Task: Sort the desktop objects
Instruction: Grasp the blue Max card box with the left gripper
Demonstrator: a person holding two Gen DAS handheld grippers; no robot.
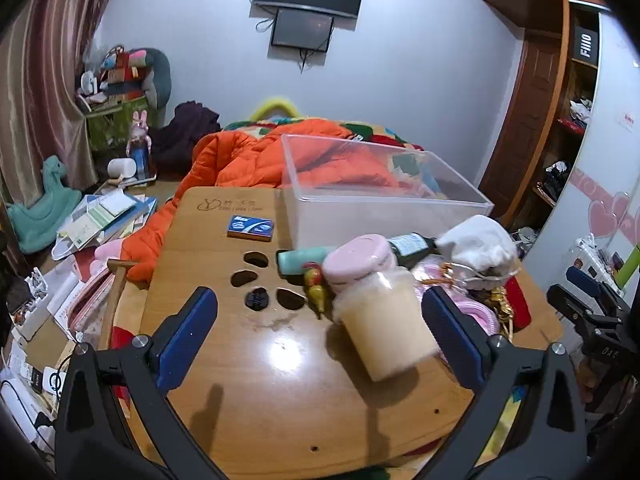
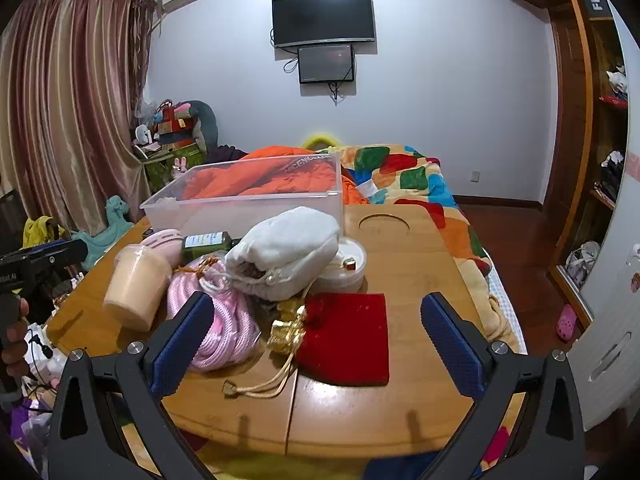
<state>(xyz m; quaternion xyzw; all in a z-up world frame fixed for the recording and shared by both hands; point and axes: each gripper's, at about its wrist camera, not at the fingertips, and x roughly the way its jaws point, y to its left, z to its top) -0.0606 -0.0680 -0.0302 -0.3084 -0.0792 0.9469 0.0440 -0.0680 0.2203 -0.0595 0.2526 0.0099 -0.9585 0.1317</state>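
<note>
Desktop objects [image 2: 280,256] heaped beside clear bin [image 2: 244,200]: cream jar [image 1: 384,320] tilted, red pouch [image 2: 352,336] flat; both jaws apart, empty.

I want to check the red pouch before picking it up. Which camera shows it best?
The right wrist view: the red pouch lies flat and nearly whole between the open right hand-held gripper fingers. The left wrist view shows only a sliver of it behind the pile.

Right gripper [image 2: 320,334] hangs wide open over the near edge of the wooden table [image 2: 420,248], nothing between its blue pads. Just beyond lies a red pouch [image 2: 352,336], pink rope [image 2: 224,320] left, white drawstring bag [image 2: 288,252] behind, clear bin [image 2: 244,204] farther back.
</note>
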